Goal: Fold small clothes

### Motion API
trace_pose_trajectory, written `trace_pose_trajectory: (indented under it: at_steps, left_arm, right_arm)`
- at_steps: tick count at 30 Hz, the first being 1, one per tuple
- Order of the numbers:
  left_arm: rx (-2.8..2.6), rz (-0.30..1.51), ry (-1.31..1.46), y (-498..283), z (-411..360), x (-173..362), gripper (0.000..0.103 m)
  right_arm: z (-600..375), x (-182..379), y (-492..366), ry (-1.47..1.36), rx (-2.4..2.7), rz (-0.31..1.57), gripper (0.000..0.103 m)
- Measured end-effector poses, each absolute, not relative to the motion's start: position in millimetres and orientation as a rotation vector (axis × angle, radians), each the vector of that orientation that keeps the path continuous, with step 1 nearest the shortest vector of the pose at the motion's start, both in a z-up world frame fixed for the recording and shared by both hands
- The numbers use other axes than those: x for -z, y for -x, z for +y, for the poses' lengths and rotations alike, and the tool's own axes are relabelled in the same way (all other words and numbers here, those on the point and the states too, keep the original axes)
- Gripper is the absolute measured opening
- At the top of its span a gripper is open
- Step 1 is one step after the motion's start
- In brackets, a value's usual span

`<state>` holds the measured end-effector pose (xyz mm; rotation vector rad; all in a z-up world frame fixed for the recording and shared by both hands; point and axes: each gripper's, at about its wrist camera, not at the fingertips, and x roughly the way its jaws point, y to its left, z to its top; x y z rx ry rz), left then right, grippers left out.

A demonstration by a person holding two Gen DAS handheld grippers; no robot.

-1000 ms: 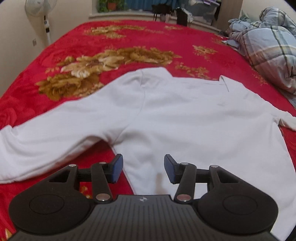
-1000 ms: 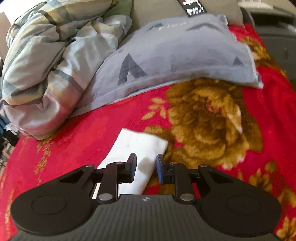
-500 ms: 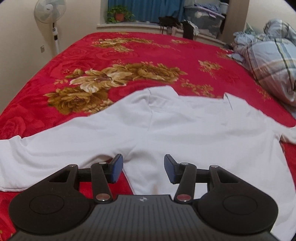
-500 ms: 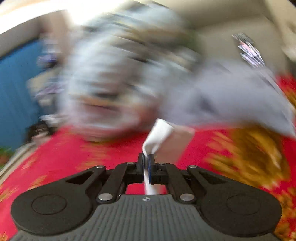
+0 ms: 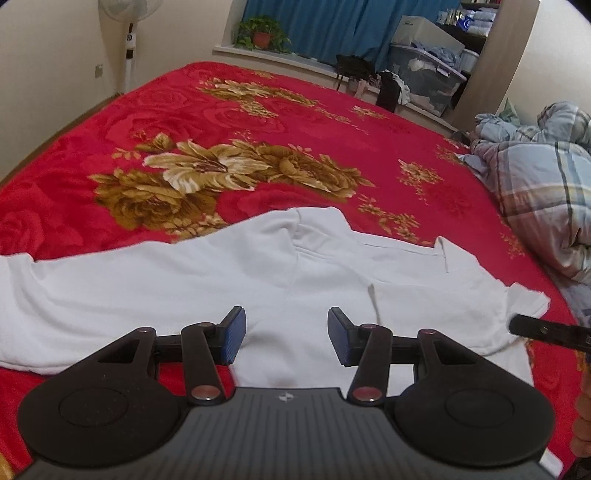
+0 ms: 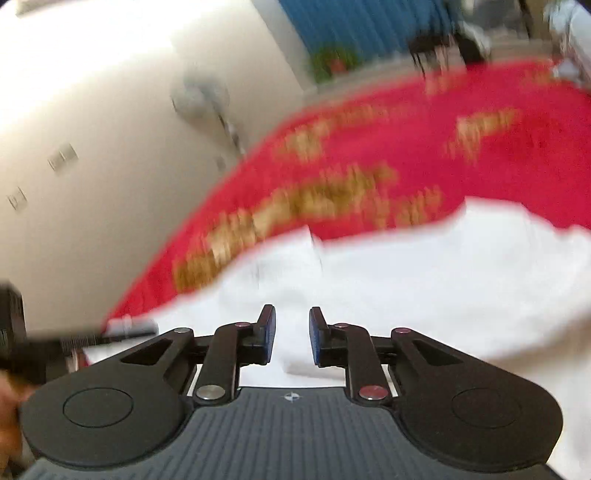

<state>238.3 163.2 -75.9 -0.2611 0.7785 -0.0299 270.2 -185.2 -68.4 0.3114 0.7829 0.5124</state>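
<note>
Across the lower middle of the left wrist view: white long-sleeved top [image 5: 229, 273] lying spread flat on the red flowered blanket [image 5: 258, 125], one sleeve stretching out to the left edge of the frame, the other sleeve end [image 5: 524, 299] lying turned in over the body at the right.
Left gripper [image 5: 283, 334]: hovering at bottom centre, blue pads [image 5: 232, 334] standing wide apart, grasping nothing, white cloth showing between them.
Right gripper [image 6: 292, 334]: sitting at bottom centre of the blurred right wrist view, jaws parted by a narrow gap, released, nothing pinched between them; showing also as a dark tip [image 5: 543, 330] poking in at the right edge of the left wrist view, just beside the turned-in sleeve end.
White top in the right wrist view [image 6: 424, 273]: filling the lower right and centre, a folded white layer lying just under the parted pads.
Upper right of the left wrist view: plaid quilt [image 5: 543, 184] lying bunched on the blanket's edge, well apart from the top.
Upper left: standing fan [image 5: 125, 22] against the wall.
Top centre: potted plant [image 5: 262, 33] sitting on the sill before blue curtains [image 5: 332, 22].
Top right: clear storage bin [image 5: 424, 77] standing on the sill.
</note>
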Motion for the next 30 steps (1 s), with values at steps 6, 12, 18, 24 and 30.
trace_pose_trajectory:
  at_steps: [6, 12, 18, 24, 30]
  left_arm:
    - [0.129, 0.768, 0.328, -238, 143, 89, 0.033]
    - [0.176, 0.884, 0.53, -282, 107, 137, 0.033]
    - [0.121, 0.925, 0.599, -313, 75, 171, 0.029]
    - [0.102, 0.814, 0.439, -296, 103, 115, 0.002]
    - [-0.034, 0.77, 0.219, -255, 155, 58, 0.015]
  right_arm:
    - [-249, 30, -253, -0.27, -0.324, 0.723, 0.036]
    - [-341, 46, -251, -0.415, -0.02, 0.615, 0.038]
    - [-390, 52, -268, -0.517, 0.08, 0.575, 0.038]
    - [-409, 57, -284, -0.564, 0.093, 0.572, 0.038]
    - [-391, 72, -298, -0.586, 0.024, 0.662, 0.039]
